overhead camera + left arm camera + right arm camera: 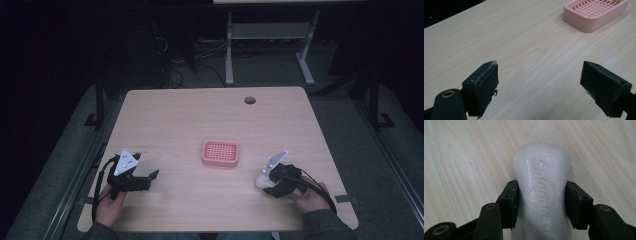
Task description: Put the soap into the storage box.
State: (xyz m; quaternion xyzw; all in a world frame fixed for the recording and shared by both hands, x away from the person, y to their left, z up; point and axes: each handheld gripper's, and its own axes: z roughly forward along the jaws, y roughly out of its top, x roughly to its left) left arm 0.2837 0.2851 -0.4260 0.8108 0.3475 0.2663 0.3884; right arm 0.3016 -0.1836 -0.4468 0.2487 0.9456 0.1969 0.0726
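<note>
On a pale wooden table (190,120), a pink slotted soap dish (220,153) sits at centre while the right gripper (270,181), jaws clamped on a white soap bar (541,182) lying near the right edge, looks ready to lift it across to the dish, and the left gripper (539,85) rests with jaws apart, empty.

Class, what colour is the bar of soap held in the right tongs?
White. The bar of soap shows best in the right gripper view, clamped between the right tongs.
</note>
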